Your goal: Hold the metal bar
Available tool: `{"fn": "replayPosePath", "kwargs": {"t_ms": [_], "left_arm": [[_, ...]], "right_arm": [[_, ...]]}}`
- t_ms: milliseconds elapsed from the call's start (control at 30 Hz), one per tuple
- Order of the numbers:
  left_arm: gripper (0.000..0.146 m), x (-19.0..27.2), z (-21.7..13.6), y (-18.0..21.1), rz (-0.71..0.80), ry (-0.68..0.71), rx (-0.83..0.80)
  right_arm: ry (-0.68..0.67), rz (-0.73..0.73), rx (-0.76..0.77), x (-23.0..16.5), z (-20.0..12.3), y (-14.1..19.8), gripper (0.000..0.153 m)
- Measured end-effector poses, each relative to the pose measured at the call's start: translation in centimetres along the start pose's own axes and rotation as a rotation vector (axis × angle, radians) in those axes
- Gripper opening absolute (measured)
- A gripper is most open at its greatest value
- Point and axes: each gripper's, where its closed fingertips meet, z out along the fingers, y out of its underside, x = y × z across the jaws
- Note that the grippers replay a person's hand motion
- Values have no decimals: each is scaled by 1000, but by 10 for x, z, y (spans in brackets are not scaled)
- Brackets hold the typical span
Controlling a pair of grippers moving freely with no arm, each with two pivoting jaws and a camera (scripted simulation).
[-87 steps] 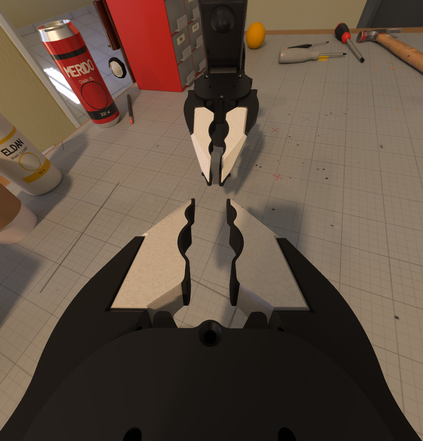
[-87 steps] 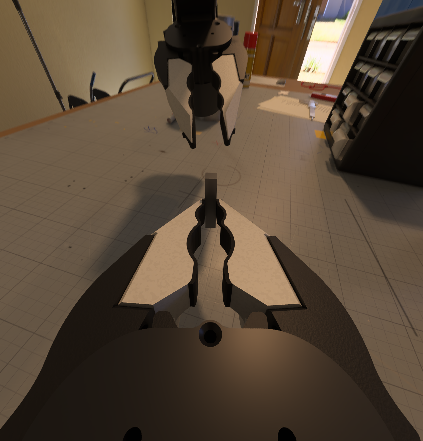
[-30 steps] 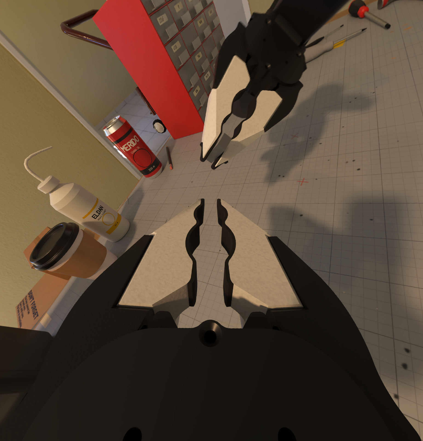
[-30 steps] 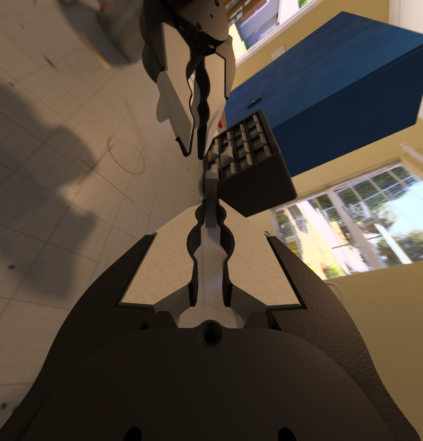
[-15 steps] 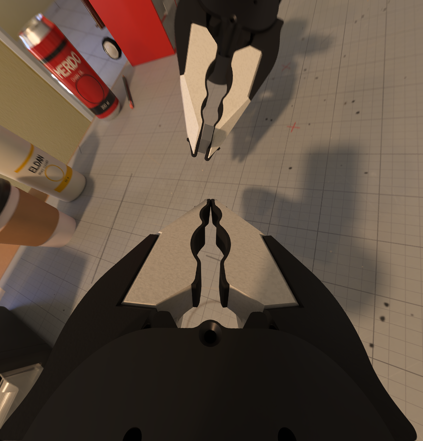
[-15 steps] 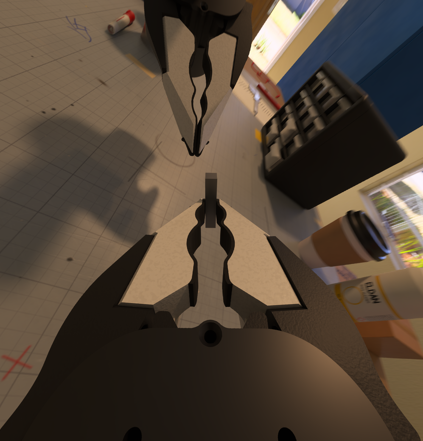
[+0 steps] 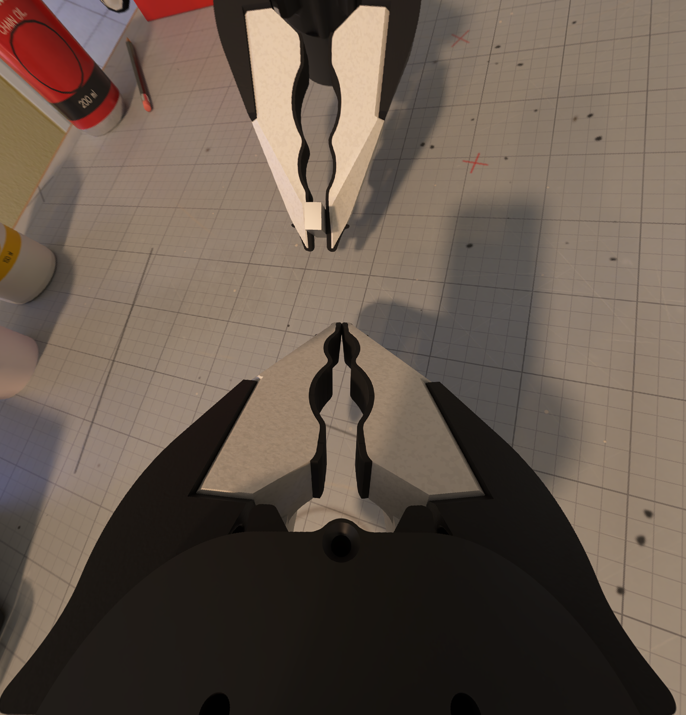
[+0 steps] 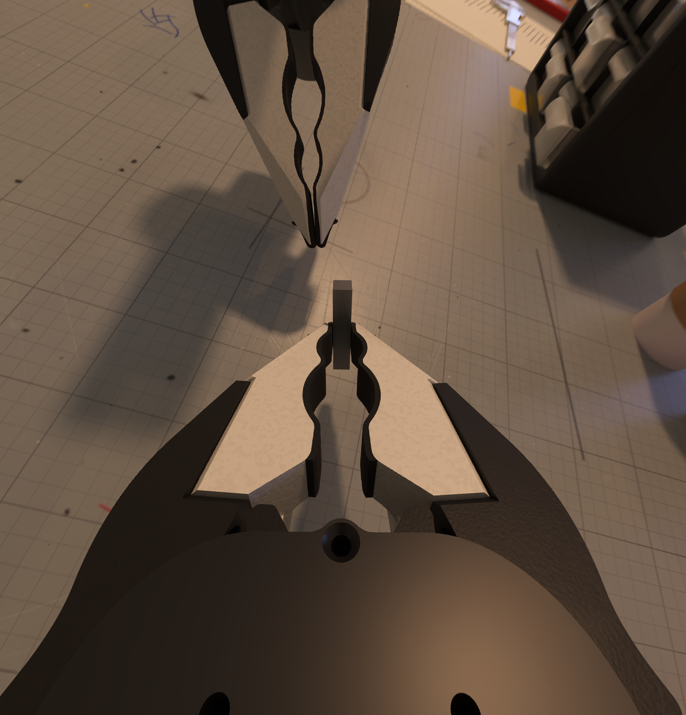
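Grippers face each other tip to tip above a gridded work mat (image 7: 527,348), neither touching it. The right gripper (image 8: 341,327) pinches the metal bar (image 8: 342,305) between its fingertips: a short grey bar held across the jaws near their front end, one end sticking up past the tips and the other end reaching back into the gap behind them. From the left wrist view the same bar (image 7: 313,216) shows as a pale block clamped just short of the tips of the right gripper (image 7: 320,245), at the far middle of the scene.

The left gripper (image 7: 341,327) has its jaws pressed together, tips meeting with nothing between them; in the right wrist view it (image 8: 314,243) hangs at the far middle with its tips closed to a thin line. A clear gap separates its tips from the bar's upper end.

Far left in the left wrist view stands a red can (image 7: 51,65), with a red pencil (image 7: 139,75) lying on the mat just right of it. Nearer along the left edge are a white bottle with a yellow band (image 7: 12,263) and part of a paper cup (image 7: 5,360). In the right wrist view a black drawer organizer (image 8: 619,116) sits far right, and a paper cup (image 8: 670,325) lies near the right edge.
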Motion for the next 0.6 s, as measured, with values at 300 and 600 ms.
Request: {"fn": "replayPosePath", "kwargs": {"t_ms": [300,600], "left_arm": [[0,5,10,1,-17,32,-7],[0,5,12,2,-4,22,-8]], "right_arm": [[-81,63,-30,-5,-2,12,8],[-125,128,27,-7,-2,12,8]]}}
